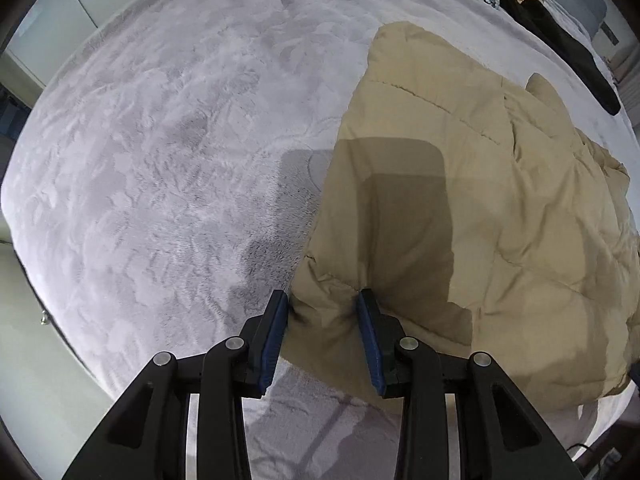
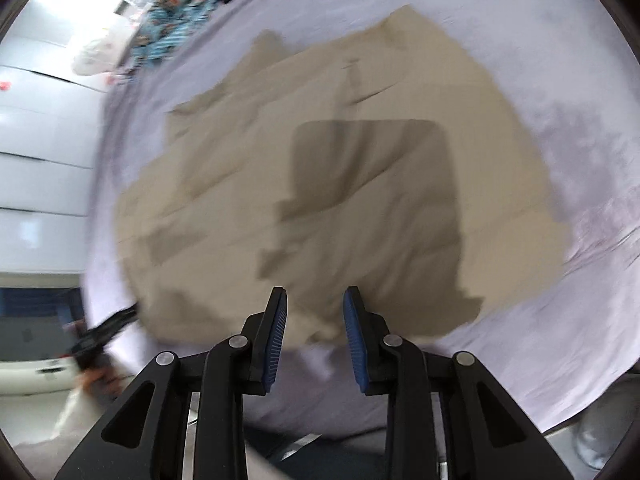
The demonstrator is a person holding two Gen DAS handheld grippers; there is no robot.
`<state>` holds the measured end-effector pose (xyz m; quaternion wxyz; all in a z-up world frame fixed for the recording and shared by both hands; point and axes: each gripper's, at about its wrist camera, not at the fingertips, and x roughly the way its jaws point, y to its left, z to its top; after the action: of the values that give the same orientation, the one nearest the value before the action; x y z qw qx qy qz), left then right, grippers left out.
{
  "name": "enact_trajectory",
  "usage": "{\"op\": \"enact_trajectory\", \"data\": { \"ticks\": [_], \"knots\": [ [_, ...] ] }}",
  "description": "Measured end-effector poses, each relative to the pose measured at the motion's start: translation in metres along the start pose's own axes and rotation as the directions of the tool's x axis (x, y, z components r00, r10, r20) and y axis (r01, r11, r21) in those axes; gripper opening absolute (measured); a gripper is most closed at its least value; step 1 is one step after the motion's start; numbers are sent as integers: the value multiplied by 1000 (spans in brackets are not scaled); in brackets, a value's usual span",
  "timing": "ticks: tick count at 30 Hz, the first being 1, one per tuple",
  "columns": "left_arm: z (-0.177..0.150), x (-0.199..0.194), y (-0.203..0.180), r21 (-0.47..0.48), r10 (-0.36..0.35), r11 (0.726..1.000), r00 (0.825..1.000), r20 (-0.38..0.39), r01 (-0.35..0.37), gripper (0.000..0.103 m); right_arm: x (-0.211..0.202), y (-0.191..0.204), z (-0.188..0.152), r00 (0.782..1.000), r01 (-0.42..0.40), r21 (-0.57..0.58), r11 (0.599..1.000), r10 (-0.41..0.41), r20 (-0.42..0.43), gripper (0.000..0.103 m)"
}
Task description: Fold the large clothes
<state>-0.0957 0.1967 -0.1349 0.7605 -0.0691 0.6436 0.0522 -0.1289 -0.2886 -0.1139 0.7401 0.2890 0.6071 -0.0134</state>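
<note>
Our left gripper (image 1: 323, 303) holds a corner of the tan quilted coat (image 1: 460, 208) between narrow jaws. The coat lies flat on the grey bed (image 1: 160, 168) (long axis running away from us), while our right gripper (image 2: 315, 300) hangs above it, jaws narrowly parted, gripping nothing.

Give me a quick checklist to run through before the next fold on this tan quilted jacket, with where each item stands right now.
1. Left hand-held gripper has fabric: ok, a bunched corner of the tan quilted jacket sits pinched between its pads.
2. Right hand-held gripper has fabric: cannot tell, the jacket edge lies between its pads but the picture is blurred.
3. Jacket fully on the grey blanket: ok in both views.
4. Landing area bare: ok, open blanket lies beside the jacket.
5. Other clothes clear of the fold: ok, the black garment and the teal patterned cloth lie at the far edge.
</note>
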Motion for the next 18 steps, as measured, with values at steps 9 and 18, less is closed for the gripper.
{"op": "enact_trajectory", "data": {
  "ticks": [9, 18],
  "knots": [
    [-19, -45, -14, -62, 3, 998, 999, 38, 0, 38, 3, -25, -2, 998, -14, -21, 1000, 13, -66, 33],
    [-34, -79, -56, -29, -10, 999, 995, 95, 13, 97, 9, -1, 3, 991, -68, -92, 993, 57, -118, 37]
  ]
}}
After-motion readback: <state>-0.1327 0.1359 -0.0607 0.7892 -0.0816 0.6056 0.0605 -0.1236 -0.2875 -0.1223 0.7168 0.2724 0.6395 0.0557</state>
